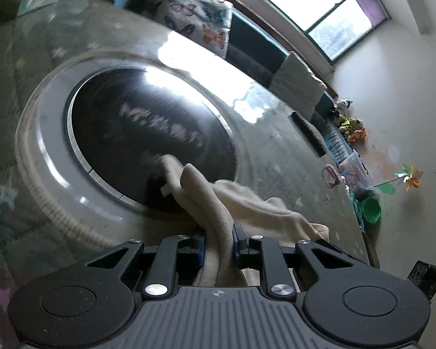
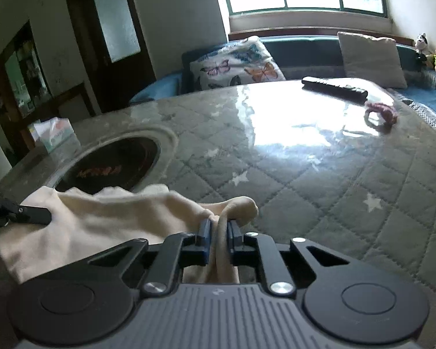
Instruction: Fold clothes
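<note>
The quilted counter is partly covered by a cream garment beside its dark round inset. Bunched cloth is clamped in the left claw and right claw. Spreading seems underway; pulling both edges apart and flat is judged next.

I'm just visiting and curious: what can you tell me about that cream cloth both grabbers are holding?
The cream garment looks soft and fleecy, plain, bunched into folds. Its lower part lies on the quilted table, beside the round dark inset. The left gripper and right gripper each pinch a gathered edge between blue pads.
</note>
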### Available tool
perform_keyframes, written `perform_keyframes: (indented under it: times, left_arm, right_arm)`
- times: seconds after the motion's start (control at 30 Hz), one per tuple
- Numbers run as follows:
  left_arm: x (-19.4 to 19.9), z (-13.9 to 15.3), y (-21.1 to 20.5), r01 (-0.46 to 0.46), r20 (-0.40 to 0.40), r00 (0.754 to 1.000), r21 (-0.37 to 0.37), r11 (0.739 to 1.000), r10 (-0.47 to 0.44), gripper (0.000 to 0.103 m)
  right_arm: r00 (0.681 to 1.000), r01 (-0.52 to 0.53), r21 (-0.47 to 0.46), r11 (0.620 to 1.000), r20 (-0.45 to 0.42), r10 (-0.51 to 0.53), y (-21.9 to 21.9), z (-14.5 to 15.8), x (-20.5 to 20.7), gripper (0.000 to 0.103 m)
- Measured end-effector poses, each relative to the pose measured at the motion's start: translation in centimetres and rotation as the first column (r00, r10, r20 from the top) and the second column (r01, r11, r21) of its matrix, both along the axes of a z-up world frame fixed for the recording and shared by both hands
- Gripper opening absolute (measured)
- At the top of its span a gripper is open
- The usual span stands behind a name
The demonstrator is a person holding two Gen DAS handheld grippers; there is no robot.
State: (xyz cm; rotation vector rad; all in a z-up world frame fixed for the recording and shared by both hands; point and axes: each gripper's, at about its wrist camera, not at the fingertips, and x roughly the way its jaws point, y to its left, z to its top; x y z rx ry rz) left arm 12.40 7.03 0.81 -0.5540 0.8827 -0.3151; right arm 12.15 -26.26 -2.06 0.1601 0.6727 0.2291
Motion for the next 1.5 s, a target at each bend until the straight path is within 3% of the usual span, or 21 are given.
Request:
perform_keyframes:
  times: [0.33,0.63,1.03,1.1,1.27,1.5]
  left_arm:
    - [3.3,3.3,-6.9,0.125,0.086,0.988,0.067,0.99,-0.131,0.017]
    - [7.5,4.1,-14.7,0.22,0.106,0.967,0.103,0.97,-0.231,0.016]
    - [11.2,1.9,-21.2,0.298,0.055,0.948,0.187,0.936,-0.313,0.018]
    - [11.4,1.2,-21.6,0.293,0.042,0.95,0.231,0.928,-0.311,0.021]
    - [11.5,0.7,-21.1,0.254,0.062,0.955,0.334,0.907,-0.291,0.044]
    - [12.3,1.5,-21.8,0.226,0.127,0.948,0.377,0.898,-0.292,0.042]
  right_arm:
    - [0.99,0.1,-0.034,0.994,0.108,-0.096,-4.3,4.1,-1.0,0.01]
    - [0.969,0.215,-0.094,0.972,0.148,-0.2,-10.0,6.3,0.2,0.01]
    - [0.952,0.302,-0.13,0.944,0.095,-0.292,-15.4,4.2,3.5,0.01]
    - [0.949,0.315,-0.148,0.938,0.066,-0.308,-15.8,3.1,4.1,0.011]
    - [0.936,0.351,-0.188,0.917,0.032,-0.352,-16.3,1.4,4.7,0.012]
    - [0.96,0.278,-0.14,0.95,0.043,-0.275,-15.0,1.6,5.4,0.012]
